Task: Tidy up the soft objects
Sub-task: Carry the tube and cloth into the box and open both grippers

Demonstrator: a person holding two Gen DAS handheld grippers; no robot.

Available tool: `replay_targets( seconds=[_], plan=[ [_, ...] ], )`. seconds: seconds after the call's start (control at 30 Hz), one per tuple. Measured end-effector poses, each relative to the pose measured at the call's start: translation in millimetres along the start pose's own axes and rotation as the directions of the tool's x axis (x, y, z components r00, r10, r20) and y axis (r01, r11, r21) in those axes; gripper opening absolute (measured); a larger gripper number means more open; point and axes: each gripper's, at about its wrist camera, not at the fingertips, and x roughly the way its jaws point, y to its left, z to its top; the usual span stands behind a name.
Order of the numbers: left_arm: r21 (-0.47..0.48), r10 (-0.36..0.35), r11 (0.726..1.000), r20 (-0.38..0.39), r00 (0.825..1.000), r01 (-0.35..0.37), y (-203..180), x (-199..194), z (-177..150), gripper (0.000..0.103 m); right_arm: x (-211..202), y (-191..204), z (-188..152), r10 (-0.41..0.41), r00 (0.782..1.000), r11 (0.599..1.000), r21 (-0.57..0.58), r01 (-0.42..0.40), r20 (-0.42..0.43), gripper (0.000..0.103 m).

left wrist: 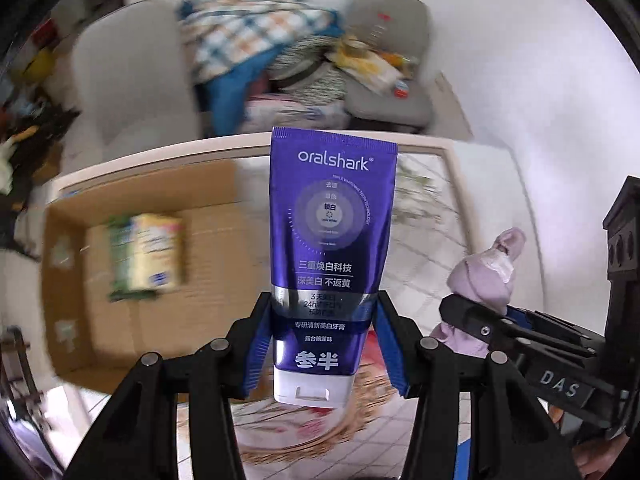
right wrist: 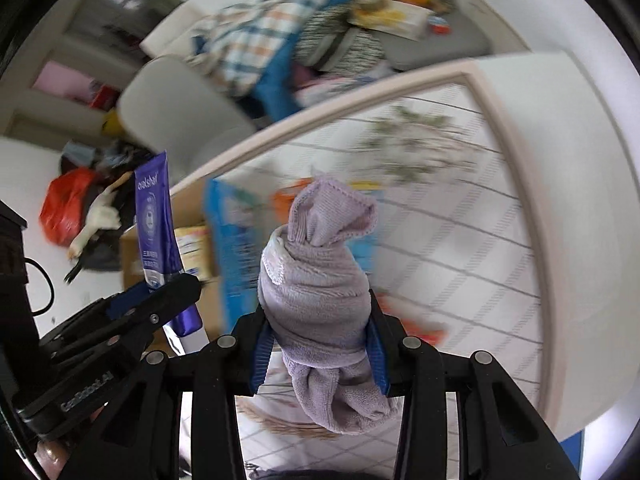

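Observation:
My left gripper (left wrist: 325,312) is shut on a purple Oralshark toothpaste tube (left wrist: 330,220), held upright with its white cap down, above the table. My right gripper (right wrist: 318,320) is shut on a rolled lilac towel (right wrist: 320,280) and holds it upright. In the left wrist view the right gripper (left wrist: 476,312) and the towel (left wrist: 486,276) show at the right. In the right wrist view the left gripper (right wrist: 168,292) and the tube (right wrist: 154,216) show at the left.
An open cardboard box (left wrist: 72,280) on the table holds a yellow-green packet (left wrist: 146,256). The table has a white tiled top (right wrist: 460,248) with a cream rim (right wrist: 516,128). Behind stand a grey chair (left wrist: 124,80), a pile of clothes (left wrist: 256,40) and a grey seat with clutter (left wrist: 384,64).

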Motion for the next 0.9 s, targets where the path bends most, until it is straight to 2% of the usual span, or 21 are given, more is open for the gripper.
replay_targets(
  seconds=[0.17,0.37,0.43,0.63,0.77,0.9],
  plan=[
    [-0.114,0.076,0.991,0.010,0.997,-0.074,96,-12,-11,0.046,41,92,-7,0.051,0.997,0.997,-0.061,-0.054,-0.059,0.042],
    [-0.197,0.141,0.970,-0.034,0.989,-0.145,194,5,-9,0.046,105,169,-2,0.026,0.993,0.996,-0.081,-0.036,-0.117,0.042],
    [-0.214,0.156,0.963,-0.061,0.986,-0.165,220,20,-2,0.046,131,189,2,-0.015,0.992,0.995,-0.102,0.002,-0.122,0.042],
    [-0.228,0.153,0.956,-0.145,0.978,-0.184,258,66,15,0.047,194,217,16,-0.122,0.983,0.986,-0.132,0.104,-0.139,0.043],
    [-0.198,0.161,0.960,-0.199,0.967,-0.200,266,96,22,0.047,217,224,24,-0.184,0.973,0.975,-0.151,0.163,-0.136,0.043],
    [-0.207,0.141,0.959,-0.239,0.961,-0.193,266,112,23,0.048,237,220,33,-0.222,0.964,0.969,-0.145,0.201,-0.146,0.043]
  ],
)
